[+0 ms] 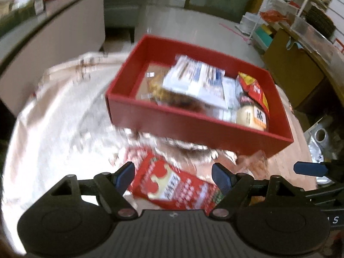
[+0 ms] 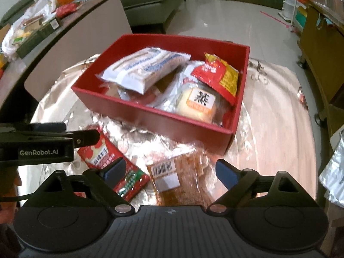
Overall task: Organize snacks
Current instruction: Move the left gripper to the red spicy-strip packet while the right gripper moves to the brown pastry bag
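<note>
A red box (image 2: 189, 126) stands on the round table and holds several snacks: a white-and-blue packet (image 2: 146, 68), a red-and-yellow sachet (image 2: 219, 75) and a wrapped pale bun (image 2: 200, 105). In front of the box lie a red packet (image 2: 129, 172) and a clear packet of brown snack with a barcode label (image 2: 178, 176). My right gripper (image 2: 171, 171) is open, hovering over the brown packet with its fingers either side and apart from it. My left gripper (image 1: 173, 175) is open above the red packet (image 1: 172, 185); the packet lies between its fingers without being pressed. The box (image 1: 193, 126) is blurred in the left wrist view.
The table wears a shiny patterned cloth (image 2: 268, 129). A counter with bags and packets (image 2: 32, 28) runs along the left, a sofa (image 2: 150, 0) stands behind, and wooden furniture (image 2: 318, 49) is on the right. A silver wrapper (image 2: 333, 172) lies at the table's right edge.
</note>
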Available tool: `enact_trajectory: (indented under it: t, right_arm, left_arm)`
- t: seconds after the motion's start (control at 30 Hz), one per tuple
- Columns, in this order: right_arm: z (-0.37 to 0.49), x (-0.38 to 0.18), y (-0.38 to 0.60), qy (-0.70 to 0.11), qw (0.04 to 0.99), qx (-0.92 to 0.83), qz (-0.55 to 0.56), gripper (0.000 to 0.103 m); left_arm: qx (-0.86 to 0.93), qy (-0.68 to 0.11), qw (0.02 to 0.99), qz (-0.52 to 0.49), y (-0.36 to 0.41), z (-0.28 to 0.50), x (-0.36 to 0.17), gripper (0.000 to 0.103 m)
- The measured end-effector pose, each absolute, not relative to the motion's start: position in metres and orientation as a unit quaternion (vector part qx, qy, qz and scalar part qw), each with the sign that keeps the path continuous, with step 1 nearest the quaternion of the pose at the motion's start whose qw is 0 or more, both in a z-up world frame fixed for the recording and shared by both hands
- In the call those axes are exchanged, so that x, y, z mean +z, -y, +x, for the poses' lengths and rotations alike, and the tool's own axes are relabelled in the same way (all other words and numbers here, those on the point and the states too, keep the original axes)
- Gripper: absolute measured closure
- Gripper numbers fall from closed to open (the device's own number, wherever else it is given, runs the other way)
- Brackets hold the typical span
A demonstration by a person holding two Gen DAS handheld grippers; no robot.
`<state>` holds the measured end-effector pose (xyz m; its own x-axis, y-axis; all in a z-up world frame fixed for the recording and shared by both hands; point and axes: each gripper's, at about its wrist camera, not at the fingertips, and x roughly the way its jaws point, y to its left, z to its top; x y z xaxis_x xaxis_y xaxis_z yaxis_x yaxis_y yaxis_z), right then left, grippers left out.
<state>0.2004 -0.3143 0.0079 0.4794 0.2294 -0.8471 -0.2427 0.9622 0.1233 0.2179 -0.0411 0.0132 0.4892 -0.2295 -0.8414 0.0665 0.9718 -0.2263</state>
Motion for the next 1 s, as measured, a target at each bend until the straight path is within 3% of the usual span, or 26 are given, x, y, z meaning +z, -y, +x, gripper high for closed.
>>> enact_trajectory:
  t: [0.3,0.37,0.43,0.77,1.0]
  right_arm:
    - [0.2,0.013,0.325,-0.487,0.862,0.141,0.002,0.007]
    - [0.2,0.014,0.327,-0.487,0.862,0.143,0.004,0.007]
    - [0.2,0.015,0.33,-0.486,0.862,0.145,0.007,0.007]
    - [0.203,0.024,0.348,-0.485,0.862,0.143,0.028,0.006]
    - [0.195,0.036,0.362,-0.47,0.868,0.152,0.046,0.005]
  left_arm:
    - [-0.063,-0.564,0.805,-0.171,0.056,0.229,-0.019,0.03]
    - [-0.044,-0.562,0.803,-0.192,0.058,0.234,-0.021,0.022]
    - [-0.025,-0.561,0.803,-0.201,0.062,0.237,-0.022,0.021]
    - [0.007,-0.524,0.85,-0.049,0.1,0.208,-0.029,0.025]
    - [-0.001,-0.575,0.816,-0.064,0.06,0.182,-0.036,0.029]
